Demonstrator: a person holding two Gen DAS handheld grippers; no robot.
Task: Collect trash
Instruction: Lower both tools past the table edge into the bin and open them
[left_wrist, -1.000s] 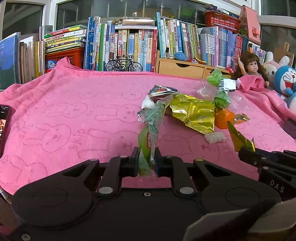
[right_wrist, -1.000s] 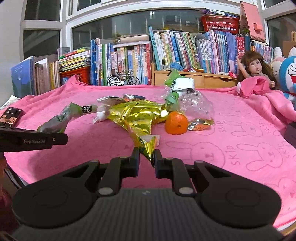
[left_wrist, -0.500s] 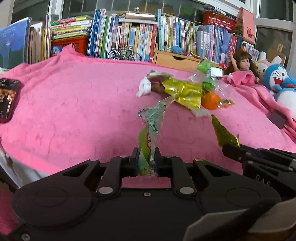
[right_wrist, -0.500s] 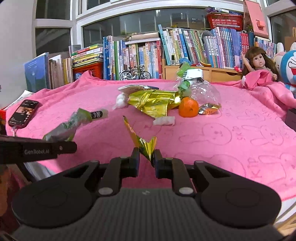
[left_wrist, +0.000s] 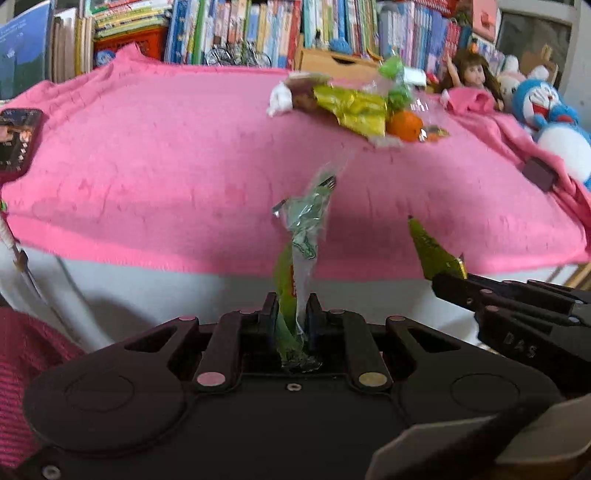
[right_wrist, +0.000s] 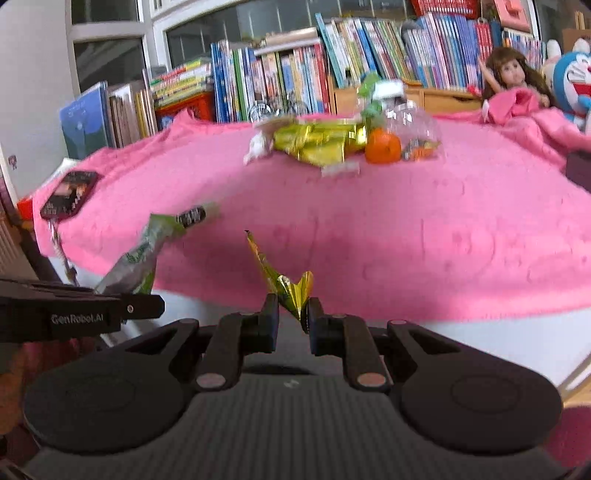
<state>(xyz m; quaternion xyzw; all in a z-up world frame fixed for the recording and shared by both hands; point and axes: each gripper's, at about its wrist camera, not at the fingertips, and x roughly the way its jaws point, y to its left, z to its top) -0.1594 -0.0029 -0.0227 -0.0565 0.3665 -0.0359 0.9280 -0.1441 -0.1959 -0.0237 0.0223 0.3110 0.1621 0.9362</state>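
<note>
My left gripper (left_wrist: 291, 314) is shut on a green and clear plastic wrapper (left_wrist: 304, 229), which stands up from the jaws in front of the table's near edge. My right gripper (right_wrist: 291, 317) is shut on a small gold foil scrap (right_wrist: 284, 282). In the left wrist view the right gripper (left_wrist: 458, 280) shows at the right with the gold scrap (left_wrist: 430, 251). In the right wrist view the left gripper (right_wrist: 140, 306) shows at the left with the green wrapper (right_wrist: 147, 251). More trash lies far back on the pink cloth (left_wrist: 147, 155): a gold foil bag (right_wrist: 317, 142), a white wad (right_wrist: 255, 147) and clear plastic (right_wrist: 410, 118).
An orange (right_wrist: 382, 146) sits among the trash. A phone (right_wrist: 68, 192) lies at the cloth's left edge. Books (right_wrist: 280, 77) line the back, with a doll (right_wrist: 513, 74) and a blue plush toy (left_wrist: 554, 122) at the right. The white table front (left_wrist: 147, 288) drops below the cloth.
Both grippers have pulled back from the table and off its near edge, each still holding its piece. The trash pile now looks farther away, and the table's white front has come into view.
</note>
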